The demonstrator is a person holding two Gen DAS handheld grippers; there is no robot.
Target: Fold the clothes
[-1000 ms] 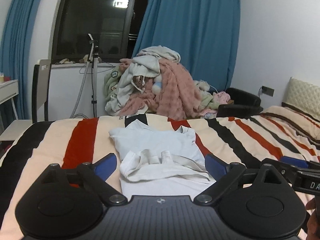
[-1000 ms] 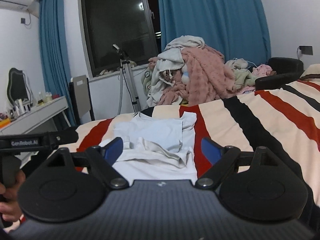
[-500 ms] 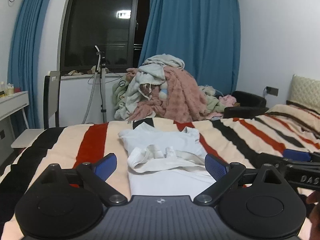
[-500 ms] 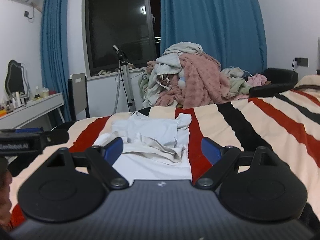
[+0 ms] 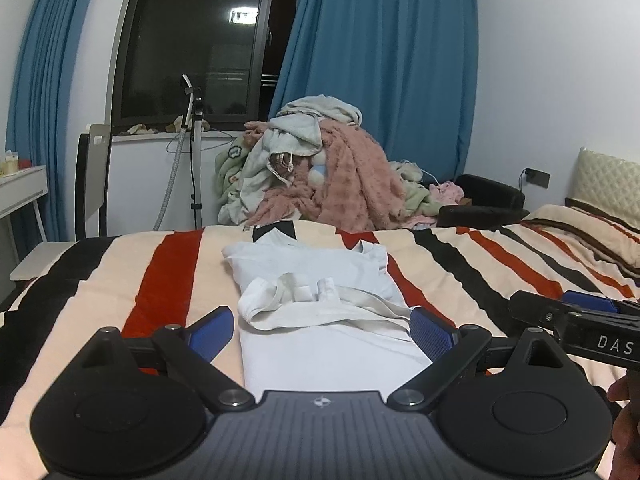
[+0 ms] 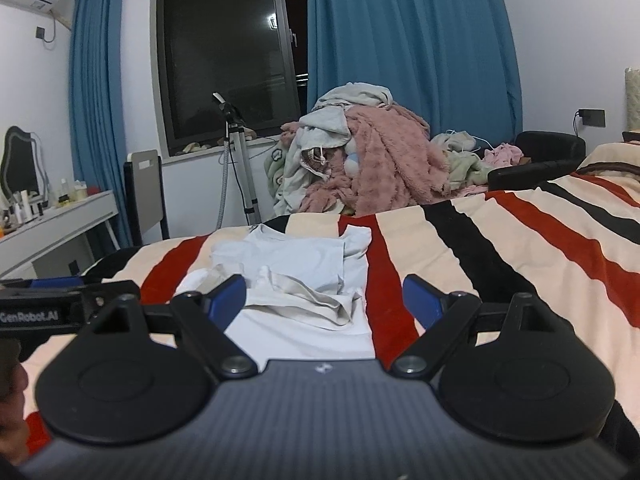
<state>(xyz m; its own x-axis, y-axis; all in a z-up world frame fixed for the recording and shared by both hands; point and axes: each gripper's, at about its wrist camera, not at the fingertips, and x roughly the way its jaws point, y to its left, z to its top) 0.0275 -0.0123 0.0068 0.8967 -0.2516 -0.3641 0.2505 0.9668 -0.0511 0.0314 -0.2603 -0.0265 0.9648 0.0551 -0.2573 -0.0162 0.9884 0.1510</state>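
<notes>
A pale blue-white garment (image 5: 320, 276) (image 6: 296, 268) lies partly folded on the striped bed cover (image 5: 120, 280) (image 6: 520, 248), with a white sheet of cloth (image 5: 328, 356) (image 6: 296, 332) under its near end. A cream strip with loops (image 5: 316, 300) (image 6: 304, 292) lies across the middle. My left gripper (image 5: 322, 330) hovers open just before the near end of the clothes, nothing between its blue pads. My right gripper (image 6: 324, 294) is open too, jaws wide, holding nothing, close beside the left one and aimed at the same pile.
A heap of pink and grey blankets and clothes (image 5: 320, 176) (image 6: 360, 156) sits beyond the bed's far edge. A tripod stand (image 5: 194, 152) and a chair (image 5: 94, 184) stand by the window. A white desk (image 6: 52, 228) is at the left; a black armchair (image 6: 540, 160) at the right.
The left wrist view has drawn back slightly and shifted, so the clothes sit a little farther from the pads. Both grippers stay open, and the clothes have not moved.
</notes>
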